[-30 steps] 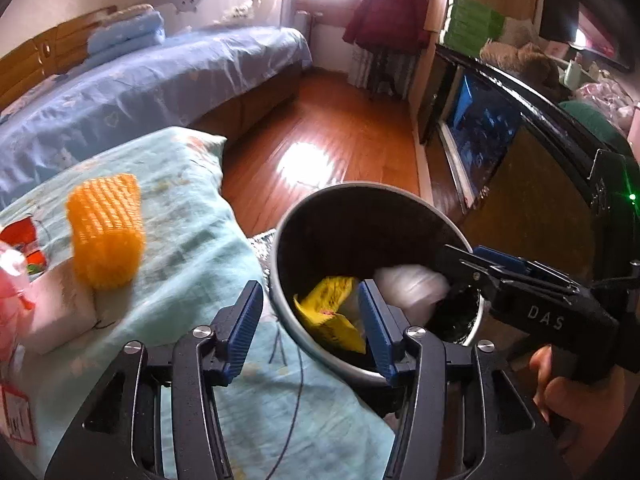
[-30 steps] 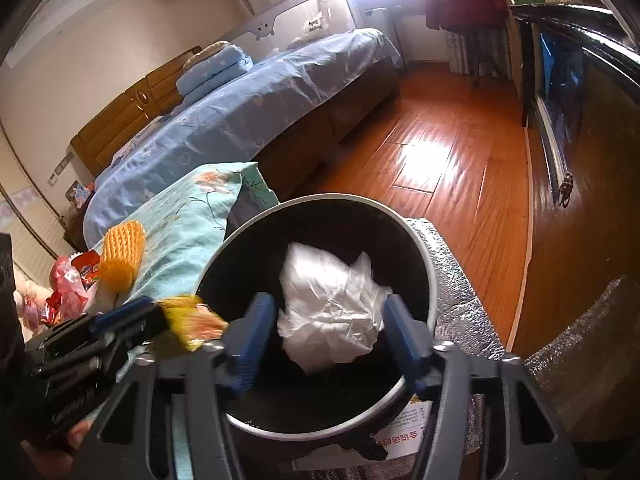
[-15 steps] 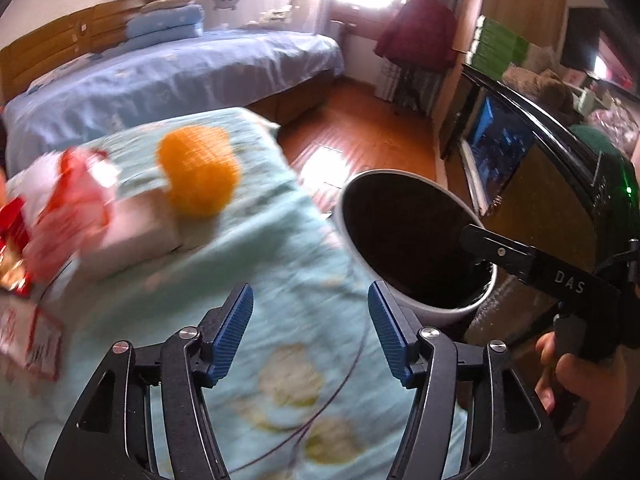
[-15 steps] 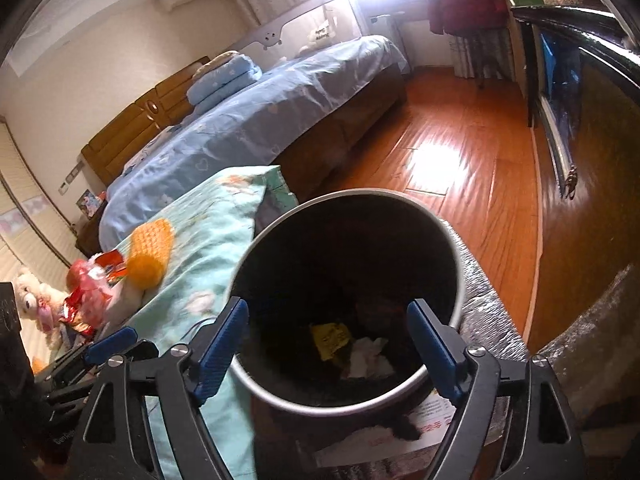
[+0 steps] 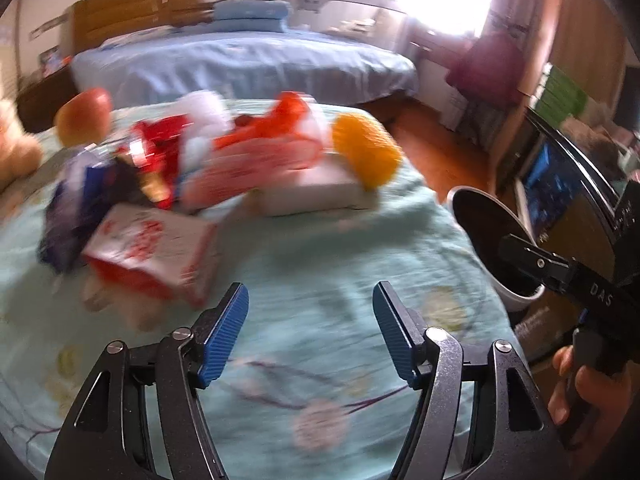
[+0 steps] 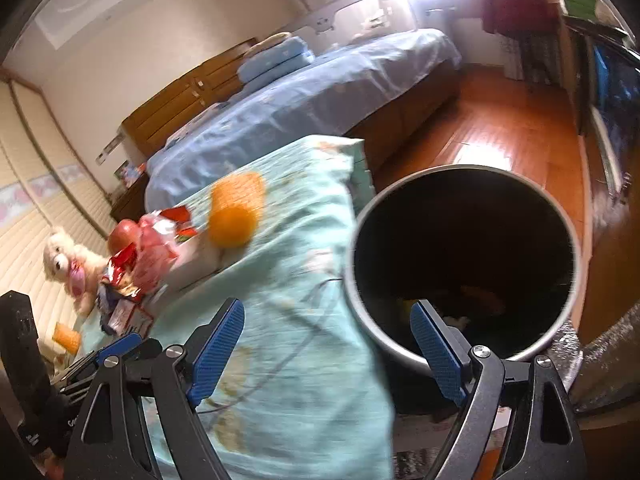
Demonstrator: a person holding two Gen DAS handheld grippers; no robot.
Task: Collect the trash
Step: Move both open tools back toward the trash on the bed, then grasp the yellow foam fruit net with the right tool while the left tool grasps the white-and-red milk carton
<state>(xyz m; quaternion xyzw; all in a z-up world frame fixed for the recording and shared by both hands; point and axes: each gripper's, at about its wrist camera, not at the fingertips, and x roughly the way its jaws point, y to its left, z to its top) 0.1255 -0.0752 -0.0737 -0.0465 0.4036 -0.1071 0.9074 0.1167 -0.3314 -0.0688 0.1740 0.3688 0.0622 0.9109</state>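
Left wrist: litter pile [image 5: 168, 184] beside bin [image 5: 496, 240]

- Teal floral bedspread [image 5: 320, 272] holding a messy pile: red-and-white box [image 5: 156, 252], white box [image 5: 316, 192], orange foam net [image 5: 366, 152], red wrappers [image 5: 160, 148].
- Wood floor [image 6: 500, 136] under the bin [image 6: 464, 264].

Left tool [image 5: 310, 334] gapes empty above the bedspread [image 5: 320, 264].

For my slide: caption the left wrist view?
Open left gripper faces trash pile on bedspread; bin at right.
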